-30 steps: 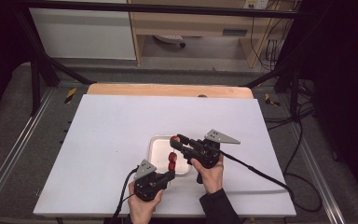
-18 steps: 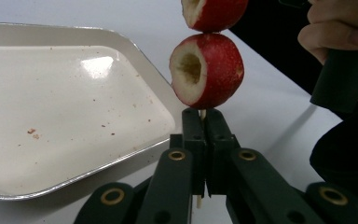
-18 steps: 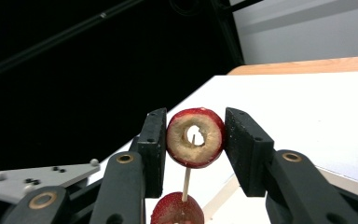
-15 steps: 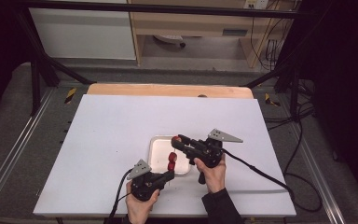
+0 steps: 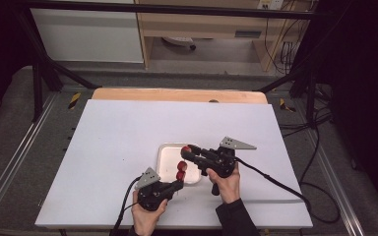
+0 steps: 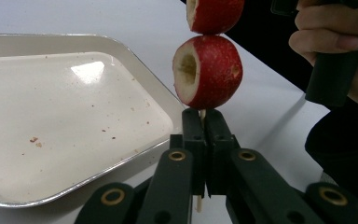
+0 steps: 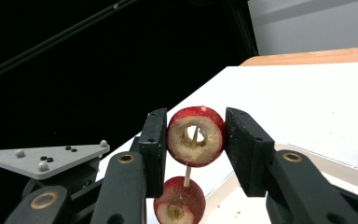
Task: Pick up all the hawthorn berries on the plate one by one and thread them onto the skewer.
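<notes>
We count two red fruits, both cored, threaded on one thin skewer (image 6: 200, 114) above the tray's near right corner. The left gripper (image 6: 200, 140) is fully closed on the skewer's lower end, just under the lower fruit (image 6: 208, 72). The right gripper (image 7: 195, 140) stands partly open, its jaws pressed against the sides of the upper fruit (image 7: 196, 136). One white tray (image 5: 170, 164), speckled with crumbs, lies on the white table (image 5: 128, 132). Beyond it we see a wooden board (image 5: 177, 95), black frame bars and pale cabinets.
</notes>
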`<state>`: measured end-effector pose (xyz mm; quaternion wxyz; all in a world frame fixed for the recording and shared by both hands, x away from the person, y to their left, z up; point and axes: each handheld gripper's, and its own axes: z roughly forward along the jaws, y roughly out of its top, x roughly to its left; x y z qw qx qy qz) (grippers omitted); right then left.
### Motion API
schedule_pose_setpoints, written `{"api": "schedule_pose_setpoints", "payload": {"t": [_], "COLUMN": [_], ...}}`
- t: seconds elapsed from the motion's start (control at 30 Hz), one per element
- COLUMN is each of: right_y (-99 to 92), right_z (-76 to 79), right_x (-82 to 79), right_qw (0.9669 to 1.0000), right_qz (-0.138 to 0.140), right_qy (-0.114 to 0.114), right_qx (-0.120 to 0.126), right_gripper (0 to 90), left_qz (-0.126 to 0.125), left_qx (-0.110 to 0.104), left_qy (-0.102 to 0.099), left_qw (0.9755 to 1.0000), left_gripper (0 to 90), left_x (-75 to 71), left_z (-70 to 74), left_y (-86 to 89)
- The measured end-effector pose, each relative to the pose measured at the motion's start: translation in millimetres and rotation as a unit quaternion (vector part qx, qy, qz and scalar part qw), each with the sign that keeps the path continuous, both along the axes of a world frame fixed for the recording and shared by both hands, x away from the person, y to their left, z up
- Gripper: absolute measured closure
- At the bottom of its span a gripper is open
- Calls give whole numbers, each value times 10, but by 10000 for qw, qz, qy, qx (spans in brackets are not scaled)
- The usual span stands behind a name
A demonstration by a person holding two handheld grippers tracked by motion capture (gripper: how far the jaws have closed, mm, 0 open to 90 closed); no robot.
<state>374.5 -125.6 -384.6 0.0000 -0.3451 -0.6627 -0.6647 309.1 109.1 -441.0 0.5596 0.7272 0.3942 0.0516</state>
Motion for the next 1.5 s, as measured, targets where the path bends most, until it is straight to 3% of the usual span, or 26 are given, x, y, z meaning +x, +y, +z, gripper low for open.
{"api": "schedule_pose_setpoints", "payload": {"t": [0.27, 0.37, 0.43, 0.6, 0.73, 0.87, 1.13, 1.33, 1.43, 1.5], "right_y": [-7, -17, -26, -28, -42, -47, -43, -56, -49, -59], "right_z": [1, 1, -30, -36, -28, -22, -38, -29, -23, -9], "right_x": [2, 3, -2, -4, 7, -3, -22, -23, -24, -26], "right_qw": [10000, 9998, 9999, 9999, 9995, 9992, 9979, 9981, 9973, 9971], "right_qz": [57, 166, 137, 155, 308, 391, 559, 456, 334, 286], "right_qy": [-17, 53, 70, 57, 43, -105, -335, -312, -390, -410], "right_qx": [19, -19, 31, -10, -45, -10, -32, -279, -527, -571], "right_gripper": [609, 609, 609, 609, 610, 610, 611, 603, 495, 471], "left_qz": [-134, -174, -67, -87, -198, -267, -218, -37, 129, 220], "left_qx": [-169, -338, -271, -170, -325, -344, -235, 43, 164, 322], "left_qy": [1, -52, -144, -81, -39, -105, -242, -491, -555, -603], "left_qw": [9998, 9993, 9995, 9998, 9993, 9990, 9992, 9988, 9982, 9974], "left_gripper": [890, 890, 890, 890, 890, 890, 890, 889, 889, 889], "left_x": [0, -2, -10, 1, 13, 6, 10, -11, -19, -21], "left_z": [-10, 0, 15, 4, -7, -9, -30, -67, -54, -47], "left_y": [1, 37, 56, 26, 38, 19, 13, 11, 57, 92]}}
